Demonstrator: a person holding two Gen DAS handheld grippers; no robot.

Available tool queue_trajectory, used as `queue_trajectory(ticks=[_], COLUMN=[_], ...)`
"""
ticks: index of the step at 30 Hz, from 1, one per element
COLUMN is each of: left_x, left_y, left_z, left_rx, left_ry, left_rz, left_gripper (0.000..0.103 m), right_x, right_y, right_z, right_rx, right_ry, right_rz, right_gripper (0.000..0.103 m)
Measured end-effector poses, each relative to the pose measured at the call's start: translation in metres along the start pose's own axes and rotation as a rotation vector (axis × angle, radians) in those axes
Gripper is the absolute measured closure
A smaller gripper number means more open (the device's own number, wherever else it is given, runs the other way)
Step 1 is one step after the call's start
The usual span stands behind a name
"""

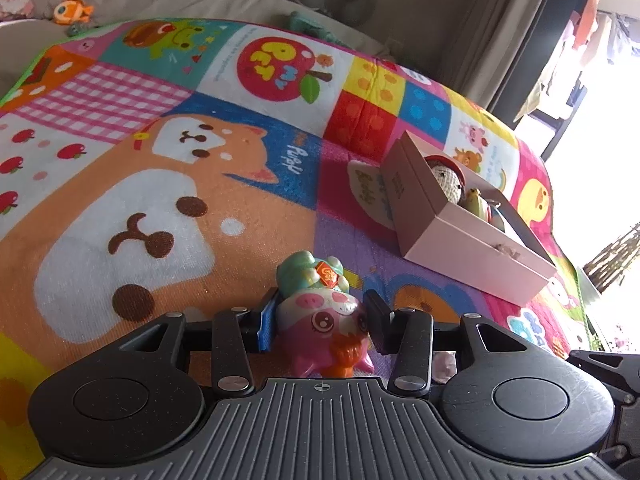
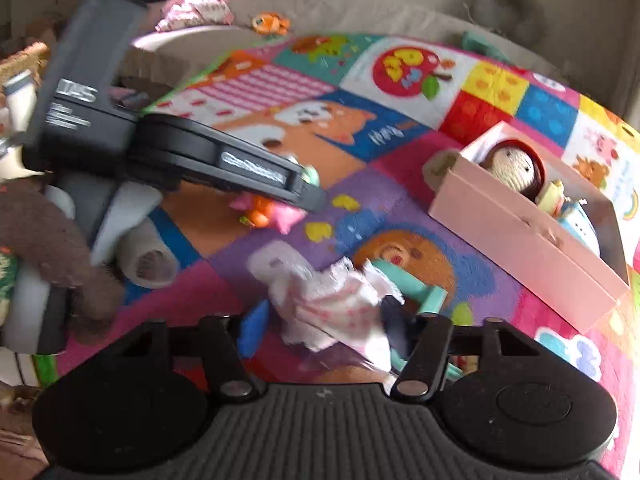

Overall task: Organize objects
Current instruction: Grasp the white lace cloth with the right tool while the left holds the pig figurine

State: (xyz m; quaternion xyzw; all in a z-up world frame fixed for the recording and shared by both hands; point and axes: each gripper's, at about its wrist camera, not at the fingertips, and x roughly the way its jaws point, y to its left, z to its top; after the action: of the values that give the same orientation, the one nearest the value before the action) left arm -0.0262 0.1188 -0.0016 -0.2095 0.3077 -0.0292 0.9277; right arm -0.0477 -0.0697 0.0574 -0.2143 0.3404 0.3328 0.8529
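Left gripper (image 1: pixel 320 316) clamps one pig toy (image 1: pixel 320 328); right gripper (image 2: pixel 320 316), blurred, seems closed on one bagged toy (image 2: pixel 332 300); ahead-right, one pink box (image 1: pixel 460 236).

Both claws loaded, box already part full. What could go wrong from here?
1. The left claw holds the pink pig toy by its rounded sides; it might slip on the way to the pink box.
2. The right claw pinches loose crumpled cloth with a teal piece hanging free; it may snag the box rim or drop.
3. The doll and other toys already fill much of the box, so space looks tight.
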Motion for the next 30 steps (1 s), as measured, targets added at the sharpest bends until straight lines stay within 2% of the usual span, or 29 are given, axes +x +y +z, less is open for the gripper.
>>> queue_trajectory(ticks=[6,9,11,14,17,20,21,23,27,30], left_x=[-0.001,-0.001,-0.001,-0.002,-0.001,-0.002,-0.002,-0.002,-0.002,-0.002], left_y=[0.009,0.012,0.014,0.015,0.016,0.017,0.017,0.017,0.016,0.016], left_z=[-0.003,-0.003,-0.003,-0.003,-0.003,-0.003,-0.003,-0.003,-0.003,-0.003], left_rx=[-0.046,-0.068,-0.078,-0.088,-0.095,-0.096,-0.095,-0.095,-0.097,-0.096], left_ry=[-0.029,-0.033,-0.035,-0.035,-0.036,-0.036,-0.036,-0.036,-0.036,-0.036], left_rz=[-0.043,-0.058,-0.065,-0.072,-0.077,-0.078,-0.077,-0.077,-0.078,-0.078], left_gripper=[0.054,0.054,0.054,0.054,0.054,0.054,0.054,0.054,0.054,0.054], right_x=[0.001,0.000,0.001,0.000,-0.008,-0.018,-0.021,-0.024,-0.020,-0.023], right_y=[-0.031,-0.036,-0.030,-0.015,-0.002,0.000,-0.002,-0.008,-0.025,-0.045], right_z=[-0.005,-0.005,-0.003,0.002,0.006,0.008,0.008,0.006,0.002,0.003], right_rx=[0.030,0.037,0.025,-0.002,-0.015,-0.023,-0.020,-0.013,-0.025,0.015], right_ry=[0.045,0.060,0.066,0.065,0.058,0.027,0.019,0.013,0.046,0.042], right_rz=[-0.158,-0.181,-0.165,-0.072,0.057,0.087,0.075,0.034,-0.105,-0.164], right_gripper=[0.057,0.057,0.057,0.056,0.039,0.028,0.022,0.019,0.018,0.017])
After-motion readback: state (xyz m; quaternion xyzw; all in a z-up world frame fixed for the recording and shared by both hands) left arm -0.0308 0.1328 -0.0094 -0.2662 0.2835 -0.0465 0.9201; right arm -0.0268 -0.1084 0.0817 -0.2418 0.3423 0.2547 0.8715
